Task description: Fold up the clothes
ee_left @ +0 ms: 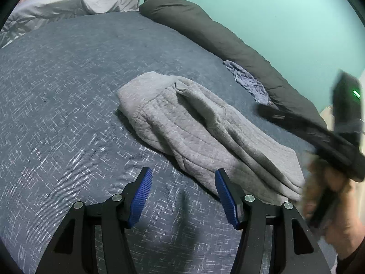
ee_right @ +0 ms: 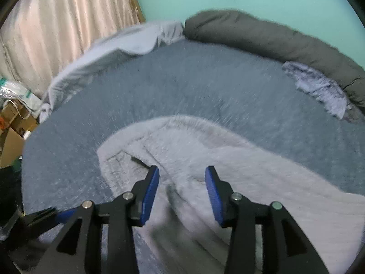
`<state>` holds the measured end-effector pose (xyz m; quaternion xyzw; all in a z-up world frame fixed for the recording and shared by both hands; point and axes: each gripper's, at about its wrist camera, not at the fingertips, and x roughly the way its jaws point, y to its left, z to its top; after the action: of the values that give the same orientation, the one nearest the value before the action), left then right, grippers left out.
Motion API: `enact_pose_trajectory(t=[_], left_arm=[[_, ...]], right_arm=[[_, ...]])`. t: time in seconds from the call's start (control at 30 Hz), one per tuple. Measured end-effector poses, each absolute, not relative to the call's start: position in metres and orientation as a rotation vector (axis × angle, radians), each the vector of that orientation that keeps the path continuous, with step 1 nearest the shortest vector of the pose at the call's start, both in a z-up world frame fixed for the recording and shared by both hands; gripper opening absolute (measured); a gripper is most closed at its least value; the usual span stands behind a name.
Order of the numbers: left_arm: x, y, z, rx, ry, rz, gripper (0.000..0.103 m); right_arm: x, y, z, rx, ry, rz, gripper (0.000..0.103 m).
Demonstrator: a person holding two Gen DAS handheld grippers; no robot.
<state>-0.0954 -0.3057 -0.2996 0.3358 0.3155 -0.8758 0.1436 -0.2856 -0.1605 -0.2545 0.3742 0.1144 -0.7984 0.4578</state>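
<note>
Left gripper (ee_left: 183, 183) nearest, jaws apart, nothing between, over the blue-grey patterned bedspread (ee_left: 68, 96). Right gripper (ee_right: 182, 173) also parted and empty, above the grey sweatpants (ee_left: 194, 127), folded, lying mid-bed toward the right. Dark rolled blanket (ee_left: 216, 36) along the mint-green wall (ee_left: 273, 11); small crumpled bluish cloth (ee_left: 248, 81) beside it. Pale sheet (ee_right: 114, 52) at far end; curtain (ee_right: 57, 22) beyond.

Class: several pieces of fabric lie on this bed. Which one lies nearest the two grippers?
The light grey fleece garment, partly folded mid-bed. The small crumpled bluish cloth and the dark rolled blanket lie farther back, along the wall.
</note>
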Motion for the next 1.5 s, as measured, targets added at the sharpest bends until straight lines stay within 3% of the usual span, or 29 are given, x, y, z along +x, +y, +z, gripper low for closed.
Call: enact_pose_trajectory(t=[0.07,0.13,0.5,0.73,0.93,1.2,1.27,1.33,1.4,1.5], left_arm=[[-0.096,-0.304,-0.299,0.970,0.911,-2.528,0.061],[-0.096,-0.302,-0.298,0.970,0.909,-2.531,0.061],[-0.107,-0.295,-0.301,0.999,0.882,-2.537,0.061],[-0.115,-0.287,-0.304,1.035,0.852,-2.549,0.061],[-0.118,-0.285,-0.306,1.051,0.842,-2.555,0.061],[-0.120,-0.286,-0.308,1.054,0.845,-2.550,0.061],[-0.120,-0.285,-0.308,1.052,0.846,-2.546,0.061],[-0.122,-0.285,-0.308,1.054,0.846,-2.547,0.061],[-0.123,-0.285,-0.308,1.056,0.844,-2.547,0.061],[-0.124,-0.285,-0.306,1.053,0.840,-2.548,0.061]], right_arm=[[-0.294,-0.126,-0.244,0.935,0.205,-1.992,0.047],[-0.307,-0.083,-0.240,0.967,0.144,-2.031,0.058],[-0.378,0.120,-0.280,1.280,-0.099,-2.312,0.067],[-0.391,0.151,-0.313,1.397,-0.339,-2.207,0.068],[-0.403,0.142,-0.332,1.453,-0.388,-2.125,0.068],[-0.400,0.113,-0.339,1.457,-0.313,-2.108,0.067],[-0.397,0.107,-0.338,1.444,-0.290,-2.120,0.055],[-0.393,0.105,-0.335,1.419,-0.272,-2.135,0.032],[-0.390,0.100,-0.332,1.404,-0.242,-2.146,0.024],[-0.384,0.092,-0.324,1.382,-0.192,-2.176,0.020]])
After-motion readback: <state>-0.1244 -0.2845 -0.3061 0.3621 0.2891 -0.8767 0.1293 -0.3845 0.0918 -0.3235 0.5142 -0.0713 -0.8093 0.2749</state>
